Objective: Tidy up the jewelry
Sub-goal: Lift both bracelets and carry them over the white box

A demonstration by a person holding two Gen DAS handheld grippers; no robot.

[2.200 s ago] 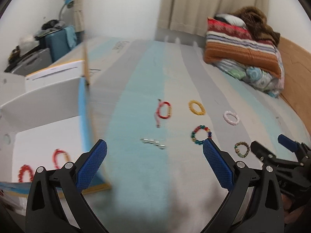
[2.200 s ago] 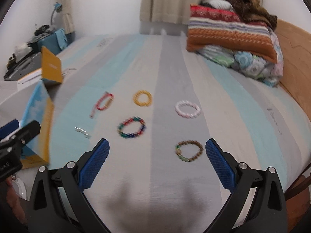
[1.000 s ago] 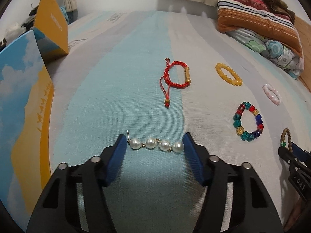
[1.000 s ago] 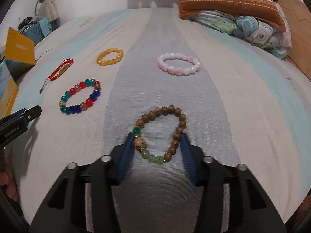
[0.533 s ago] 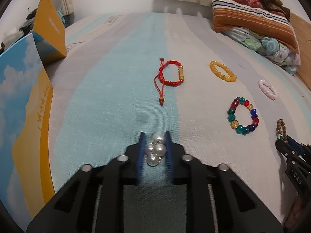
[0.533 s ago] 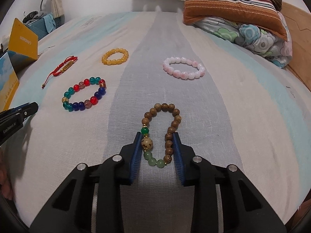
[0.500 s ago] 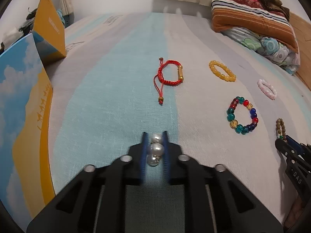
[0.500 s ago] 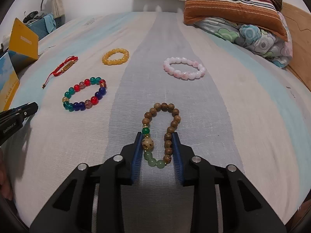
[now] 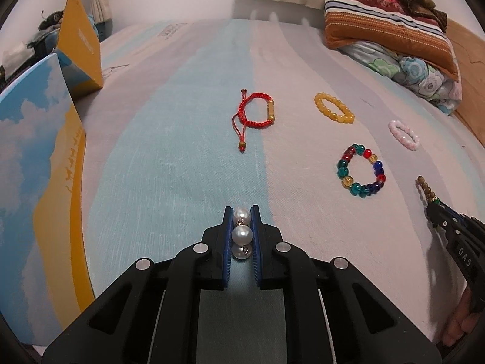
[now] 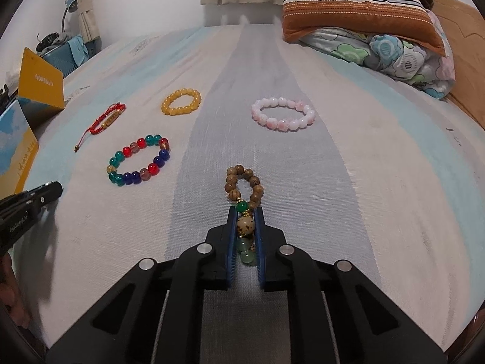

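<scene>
On the striped bedsheet, my left gripper is shut on a short strand of white pearls, bunched upright between the blue pads. In the right wrist view my right gripper has its jaws closing tight on a wooden bead bracelet; the pads press its pale and green beads, and the brown loop sticks out ahead, squeezed narrow. Lying loose are a red cord bracelet, a yellow bead bracelet, a pink bead bracelet and a multicoloured glass bead bracelet.
An open box with a sky-print lid and an orange flap stands at the left edge of the bed. Striped pillows and folded quilts are stacked at the far right, beside a wooden headboard.
Both grippers came down over their pieces and closed: the left bunched the flat pearl strand into a stack, the right squeezed the round wooden bracelet into a narrow loop.
</scene>
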